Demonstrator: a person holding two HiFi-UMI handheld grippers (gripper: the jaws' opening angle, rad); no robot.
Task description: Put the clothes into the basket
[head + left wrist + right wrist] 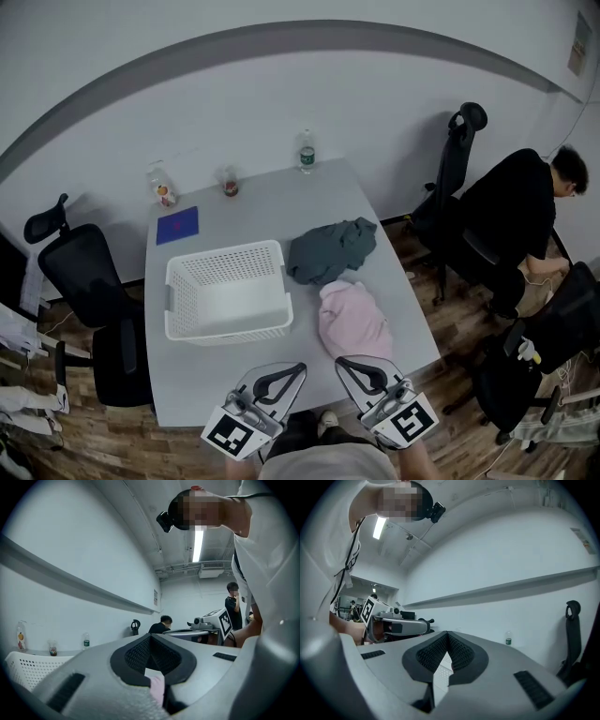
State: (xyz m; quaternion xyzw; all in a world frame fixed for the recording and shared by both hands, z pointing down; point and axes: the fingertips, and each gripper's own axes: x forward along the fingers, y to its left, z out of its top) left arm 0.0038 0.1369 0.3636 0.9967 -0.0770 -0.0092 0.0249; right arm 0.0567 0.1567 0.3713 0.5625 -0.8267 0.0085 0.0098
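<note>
Grey plastic, shut tight: our left claw [298,368] and right claw [343,363] hover side by side at the near edge of the worktop [262,202], jaws together on nothing, apparently poised before a first pick. Just ahead of the right claw lies the pink garment [352,319], with the grey-green garment [330,248] beyond it. Both are outside the white basket [228,330], which stands empty beside them for a short carry. Bottles [307,153] line the far edge; office chairs [89,277], a seated person [520,211] and wood floor [441,370] surround us.
</note>
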